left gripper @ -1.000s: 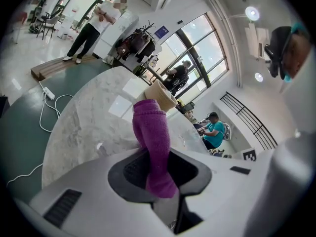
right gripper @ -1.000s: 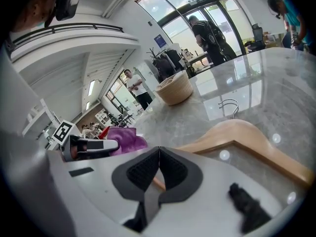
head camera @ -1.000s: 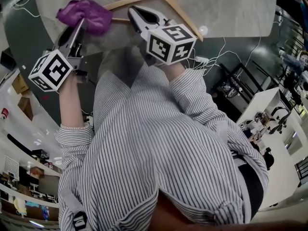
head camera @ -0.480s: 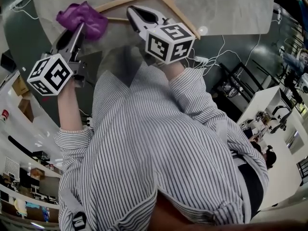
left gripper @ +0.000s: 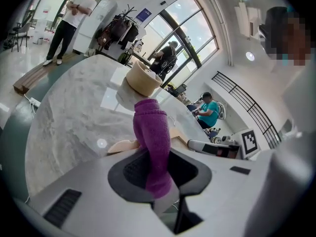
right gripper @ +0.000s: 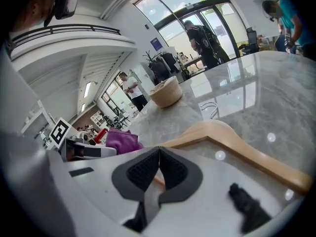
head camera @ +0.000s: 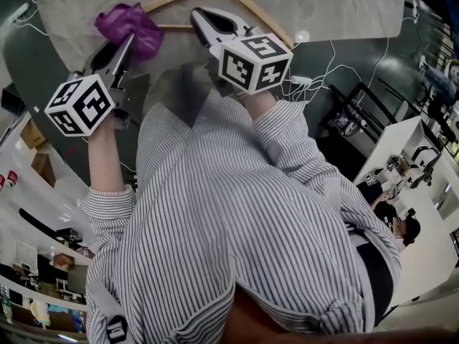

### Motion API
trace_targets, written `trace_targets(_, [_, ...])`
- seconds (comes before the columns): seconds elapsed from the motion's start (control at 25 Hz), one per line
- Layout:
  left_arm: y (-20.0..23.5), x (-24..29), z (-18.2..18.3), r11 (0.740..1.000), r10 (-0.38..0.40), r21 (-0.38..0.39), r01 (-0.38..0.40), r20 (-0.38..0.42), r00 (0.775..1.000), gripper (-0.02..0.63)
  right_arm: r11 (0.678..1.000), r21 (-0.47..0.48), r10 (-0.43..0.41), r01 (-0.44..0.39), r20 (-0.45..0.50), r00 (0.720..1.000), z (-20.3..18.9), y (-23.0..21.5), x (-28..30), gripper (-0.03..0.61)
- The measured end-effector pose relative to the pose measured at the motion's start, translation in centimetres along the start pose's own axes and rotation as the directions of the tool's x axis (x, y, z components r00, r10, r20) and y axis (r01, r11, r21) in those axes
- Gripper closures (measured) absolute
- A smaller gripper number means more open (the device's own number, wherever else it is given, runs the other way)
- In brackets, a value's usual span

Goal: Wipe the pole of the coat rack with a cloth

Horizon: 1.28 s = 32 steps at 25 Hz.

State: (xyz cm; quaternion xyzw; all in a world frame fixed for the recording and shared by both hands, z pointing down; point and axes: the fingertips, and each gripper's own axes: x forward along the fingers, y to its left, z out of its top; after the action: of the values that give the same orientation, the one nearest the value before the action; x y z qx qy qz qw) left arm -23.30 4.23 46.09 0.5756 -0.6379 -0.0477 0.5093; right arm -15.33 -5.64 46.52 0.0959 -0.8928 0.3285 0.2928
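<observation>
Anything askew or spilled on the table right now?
Nothing stands out. The purple knitted cloth is pinched in the left gripper, the wooden clothes hanger lies flat on the grey marble table, and the right gripper seems shut on its lower bar. No spills or damage.

Matt, knitted purple cloth [left gripper: 152,132] is held between the left jaws; beyond the right jaws, a smooth wooden hanger [right gripper: 247,154] and a glossy marble tabletop [right gripper: 276,93] are seen.

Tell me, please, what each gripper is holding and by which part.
The left gripper pinches the purple cloth by one bunched end. The right gripper appears shut on the thin lower bar of the wooden hanger.
</observation>
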Motion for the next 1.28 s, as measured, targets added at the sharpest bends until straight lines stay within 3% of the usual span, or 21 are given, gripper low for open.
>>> trace_targets(0.52, [-3.0,3.9,-1.6,0.997,-0.059,0.045,0.064,-0.106,0.993,0.515,0.996,0.066,-0.058,0.056,0.032,0.998,-0.8,-3.3,-2.8,0.562])
trace_targets(1.28, [-6.8,7.8,-2.5,0.976,-0.139,0.126,0.177,-0.263,0.955,0.515,0.973,0.175,-0.166,0.148,0.095,0.982,-1.3,-6.7,-6.1,0.563])
